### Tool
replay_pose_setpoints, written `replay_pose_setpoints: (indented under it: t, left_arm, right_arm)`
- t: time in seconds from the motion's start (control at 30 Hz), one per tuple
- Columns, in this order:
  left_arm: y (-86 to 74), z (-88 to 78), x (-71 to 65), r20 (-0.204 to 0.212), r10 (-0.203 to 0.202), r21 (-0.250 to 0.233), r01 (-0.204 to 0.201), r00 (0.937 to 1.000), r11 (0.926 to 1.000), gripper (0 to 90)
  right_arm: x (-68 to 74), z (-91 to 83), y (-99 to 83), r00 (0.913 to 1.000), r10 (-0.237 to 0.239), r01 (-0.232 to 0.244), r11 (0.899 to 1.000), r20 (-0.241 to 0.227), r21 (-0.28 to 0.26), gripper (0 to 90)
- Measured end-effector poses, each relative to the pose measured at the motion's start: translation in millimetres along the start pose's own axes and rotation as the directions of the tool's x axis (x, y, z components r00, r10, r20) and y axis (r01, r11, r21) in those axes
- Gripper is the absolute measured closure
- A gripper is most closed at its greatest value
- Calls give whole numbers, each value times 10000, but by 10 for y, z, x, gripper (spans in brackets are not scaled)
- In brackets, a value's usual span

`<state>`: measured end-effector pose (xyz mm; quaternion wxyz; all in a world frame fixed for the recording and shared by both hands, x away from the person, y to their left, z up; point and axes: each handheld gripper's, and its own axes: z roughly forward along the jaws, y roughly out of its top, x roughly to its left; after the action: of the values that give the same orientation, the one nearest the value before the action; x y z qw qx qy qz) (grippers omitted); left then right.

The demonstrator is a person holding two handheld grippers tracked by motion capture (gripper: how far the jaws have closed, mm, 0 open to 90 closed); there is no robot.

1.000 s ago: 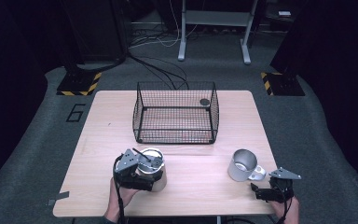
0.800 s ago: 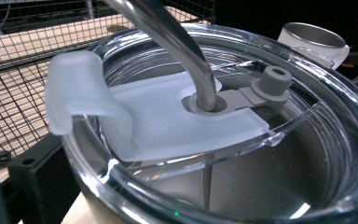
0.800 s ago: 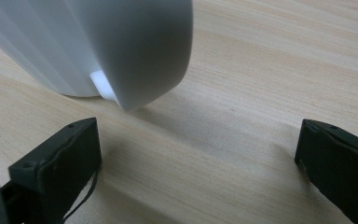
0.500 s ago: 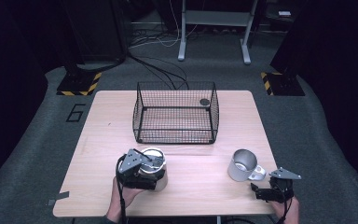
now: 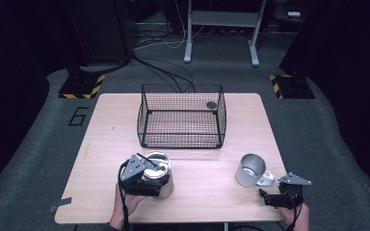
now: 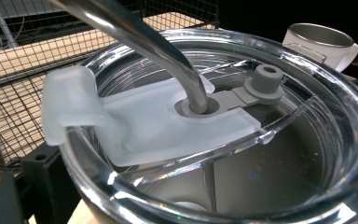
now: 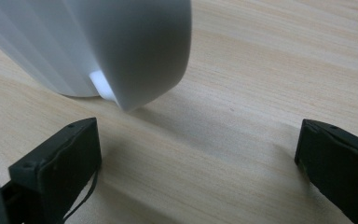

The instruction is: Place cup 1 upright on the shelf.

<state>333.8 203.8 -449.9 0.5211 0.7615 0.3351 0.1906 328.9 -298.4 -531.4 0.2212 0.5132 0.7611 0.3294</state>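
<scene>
Tumbler (image 5: pixel 161 175) is standing at the table's (image 5: pixel 207 163) front left, likely smooth, rigid, fairly heavy; left gripper (image 5: pixel 142 179) is clasping its wall. Right gripper (image 7: pixel 198 154) is gaping beside the mug (image 5: pixel 251 170).

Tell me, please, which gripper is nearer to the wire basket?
The left. The left gripper is at the lidded tumbler, just before the wire basket; the right gripper sits at the table's near right corner, beside the mug.
</scene>
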Motion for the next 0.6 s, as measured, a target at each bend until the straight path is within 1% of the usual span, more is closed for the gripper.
replay_pose_setpoints:
  t: [0.07, 0.13, 0.17, 0.2, 0.27, 0.3, 0.53, 0.57, 0.6]
  left_arm:
    - [9, -10, 9, -61, 107, -81, -107, 9999, 9999, 37]
    - [19, -29, 11, -57, -11, -153, 10, 10000, 9999, 37]
    - [29, -40, 19, -64, 16, -128, -17, 10000, 9999, 37]
    - [33, -42, 20, -121, 9, -232, -12, 9999, 9997, 37]
    - [53, -60, 34, -187, 102, -179, -105, 9998, 9998, 37]
    - [55, -64, 33, -209, 49, -213, -54, 9998, 9998, 37]
    - [106, -124, 85, -373, 138, -185, -145, 9992, 9997, 37]
    - [110, -127, 86, -407, 99, -218, -108, 9991, 9997, 37]
    - [119, -135, 98, -472, 197, -225, -208, 9987, 9995, 37]
  right_arm:
    - [-1, -1, 0, 10000, -2, 2, 10000, -12, 5, 0]
    - [-1, -1, 0, 10000, -4, 4, 10000, -11, 5, 0]
    - [-1, -1, 0, 10000, -3, 3, 10000, -13, 5, 0]
    - [-1, -1, 0, 10000, -4, 4, 10000, -12, 6, 0]
    - [-1, -2, 0, 10000, 0, 0, 10000, -12, 8, 0]
    - [-1, -2, 0, 10000, -3, 3, 10000, -13, 7, 0]
    - [-1, -1, 0, 10000, -1, 1, 10000, -13, 5, 0]
    - [-1, -1, 0, 10000, -7, 7, 10000, -13, 4, 0]
    - [-1, -1, 0, 10000, -4, 4, 10000, -12, 3, 0]
